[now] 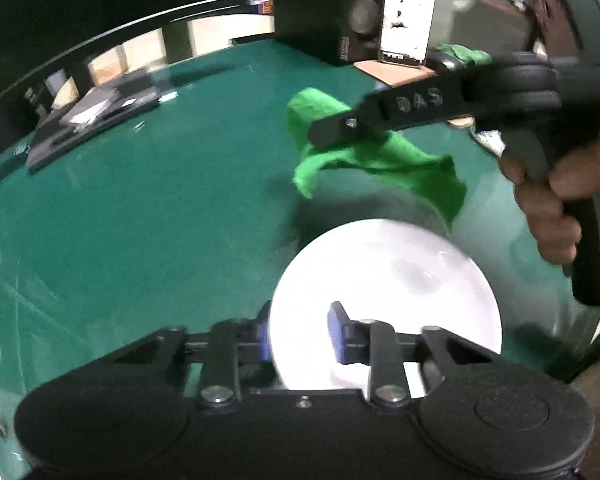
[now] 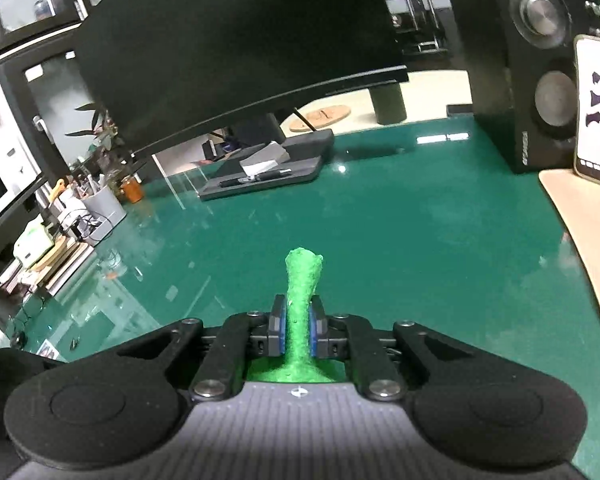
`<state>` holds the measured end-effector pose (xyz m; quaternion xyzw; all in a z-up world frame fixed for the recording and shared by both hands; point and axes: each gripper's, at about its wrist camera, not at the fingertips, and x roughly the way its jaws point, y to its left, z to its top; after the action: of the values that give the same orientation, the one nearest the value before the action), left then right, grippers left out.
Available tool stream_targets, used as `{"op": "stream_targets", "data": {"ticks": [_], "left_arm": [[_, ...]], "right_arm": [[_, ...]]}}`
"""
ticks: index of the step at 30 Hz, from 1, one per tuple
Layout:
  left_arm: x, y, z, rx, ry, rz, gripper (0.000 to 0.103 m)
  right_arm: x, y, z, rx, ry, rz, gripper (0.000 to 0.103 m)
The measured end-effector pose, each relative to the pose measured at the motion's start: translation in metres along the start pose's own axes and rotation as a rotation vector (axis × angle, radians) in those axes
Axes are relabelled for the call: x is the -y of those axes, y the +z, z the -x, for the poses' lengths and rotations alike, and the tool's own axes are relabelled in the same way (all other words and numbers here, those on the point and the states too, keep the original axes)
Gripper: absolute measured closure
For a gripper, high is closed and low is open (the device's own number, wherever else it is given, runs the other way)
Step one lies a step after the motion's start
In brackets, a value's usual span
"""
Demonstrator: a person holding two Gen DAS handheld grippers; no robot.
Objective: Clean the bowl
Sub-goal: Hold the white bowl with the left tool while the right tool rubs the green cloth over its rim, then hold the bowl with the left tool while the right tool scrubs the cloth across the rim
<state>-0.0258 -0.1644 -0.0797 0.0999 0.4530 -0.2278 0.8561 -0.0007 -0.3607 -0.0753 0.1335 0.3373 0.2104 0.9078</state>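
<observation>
A white bowl (image 1: 384,280) stands on the green table top (image 1: 140,220), close in front of my left gripper (image 1: 300,336). One blue pad (image 1: 338,332) sits inside the bowl and the other outside, shut on its near rim. My right gripper (image 2: 298,332) is shut on a bright green cloth (image 2: 302,280), which sticks up between its pads. In the left wrist view the right gripper (image 1: 328,136) reaches in from the upper right. There the cloth (image 1: 380,160) hangs just beyond and above the bowl's far rim, blurred. A hand (image 1: 560,200) grips the right gripper's handle.
A dark monitor (image 2: 236,40) overhangs the back of the table. Beneath it lies a black tray (image 2: 268,172) with a pen. At the right stand a black speaker (image 2: 540,60), a lit phone (image 2: 598,112) and a pale wooden board (image 2: 580,232). Clutter lines the left edge.
</observation>
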Motion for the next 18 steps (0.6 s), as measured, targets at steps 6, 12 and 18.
{"op": "stream_targets", "data": {"ticks": [6,12,18], "left_arm": [[-0.015,-0.003,-0.001,0.046,0.169,0.137,0.082],[-0.004,-0.008,0.000,0.051,0.183,0.107,0.082],[-0.003,-0.007,0.001,0.050,0.175,0.113,0.082]], "right_arm": [[-0.009,0.004,-0.003,0.000,-0.004,0.023,0.092],[-0.051,0.004,-0.036,-0.033,0.003,0.192,0.092],[-0.092,-0.012,-0.047,-0.124,0.287,0.347,0.091]]}}
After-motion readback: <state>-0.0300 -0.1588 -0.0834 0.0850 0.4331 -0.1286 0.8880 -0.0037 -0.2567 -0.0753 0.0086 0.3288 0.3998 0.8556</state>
